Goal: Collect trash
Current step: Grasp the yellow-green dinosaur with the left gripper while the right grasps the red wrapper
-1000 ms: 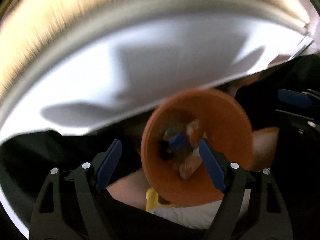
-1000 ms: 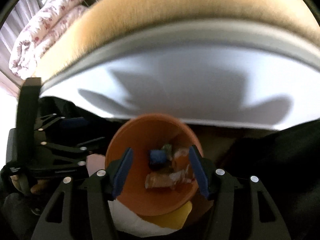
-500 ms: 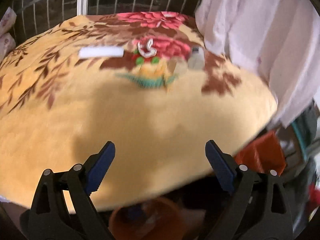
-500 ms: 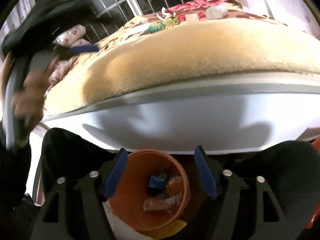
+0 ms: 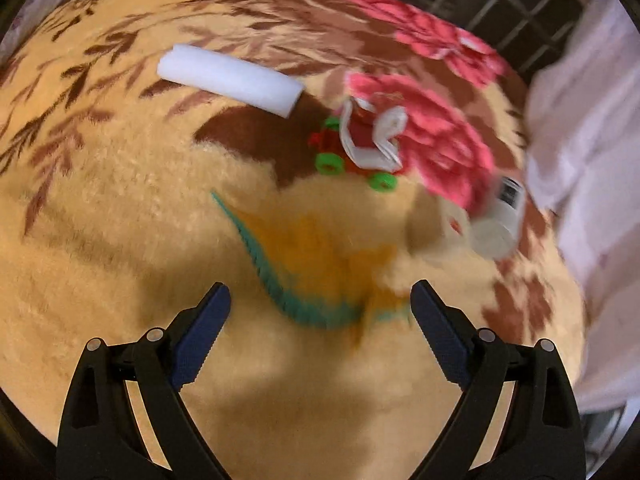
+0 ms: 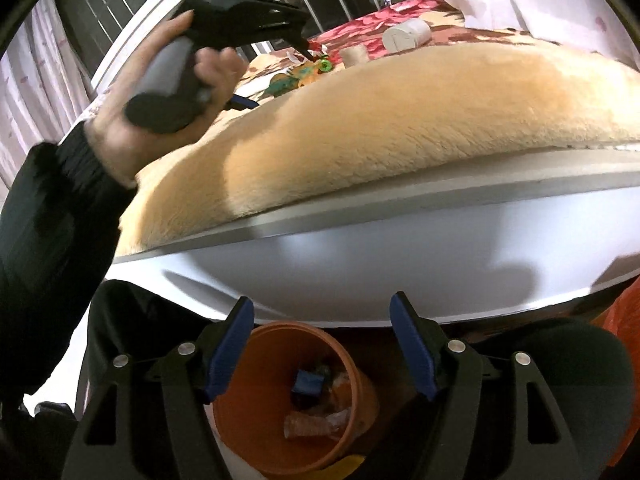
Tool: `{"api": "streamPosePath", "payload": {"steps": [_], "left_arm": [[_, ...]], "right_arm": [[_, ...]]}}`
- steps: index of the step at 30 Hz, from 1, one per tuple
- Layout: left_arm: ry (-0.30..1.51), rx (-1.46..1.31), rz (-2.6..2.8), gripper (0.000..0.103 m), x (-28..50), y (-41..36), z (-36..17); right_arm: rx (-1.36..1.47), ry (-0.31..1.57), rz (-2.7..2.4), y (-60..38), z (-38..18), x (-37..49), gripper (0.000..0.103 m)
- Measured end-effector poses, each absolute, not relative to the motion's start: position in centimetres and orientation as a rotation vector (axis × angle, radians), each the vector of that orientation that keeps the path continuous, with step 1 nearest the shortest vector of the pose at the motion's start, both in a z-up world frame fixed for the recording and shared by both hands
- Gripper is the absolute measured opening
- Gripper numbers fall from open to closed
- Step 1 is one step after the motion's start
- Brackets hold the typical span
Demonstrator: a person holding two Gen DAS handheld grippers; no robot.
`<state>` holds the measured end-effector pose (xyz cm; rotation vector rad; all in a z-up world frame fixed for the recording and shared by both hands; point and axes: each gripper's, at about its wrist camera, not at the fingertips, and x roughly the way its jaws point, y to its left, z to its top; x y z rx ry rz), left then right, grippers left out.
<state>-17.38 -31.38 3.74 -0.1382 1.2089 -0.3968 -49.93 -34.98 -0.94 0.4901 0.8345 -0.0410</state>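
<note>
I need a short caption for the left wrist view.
Open left gripper above a floral blanket with a white foam roll and toy car.

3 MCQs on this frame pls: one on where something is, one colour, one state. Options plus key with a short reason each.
1. Where is the orange bucket?
A. on the blanket
B. on the floor below the bed edge
C. held in the left gripper

2. What colour are the toy's wheels?
A. green
B. blue
C. black

3. What state is the left gripper in?
A. shut on the white foam roll
B. shut on nothing
C. open, nothing between its fingers

Key:
1 B, the right wrist view shows it under the white bed frame.
2 A, bright green rings lie on the floral blanket.
3 C, its jaws have just been opening and the foam roll lies far ahead.
</note>
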Motion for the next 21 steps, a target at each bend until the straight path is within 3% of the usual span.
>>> {"api": "streamPosePath", "payload": {"steps": [5,7,14,21], "left_arm": [[1.219,-0.075,-0.33,0.088,-15.9,-33.4,2.0],[1.185,-0.017,-0.306,0.073,-16.5,-33.7,1.7],[1.151,0.011,-0.49,0.069,-17.5,-31.8,3.1],[1.028,0.121,-0.561,0.068,-18.9,-25.8,5.6]], "right_arm": [[0.524,0.857,-0.025,-35.8,-2.2,-49.6,0.069],[0.523,0.858,-0.022,-35.8,-2.3,-49.5,0.069],[0.532,0.831,-0.01,-36.4,-0.7,-49.1,0.069],[0.395,0.748,-0.044,-38.0,4.5,-45.8,0.069]]}}
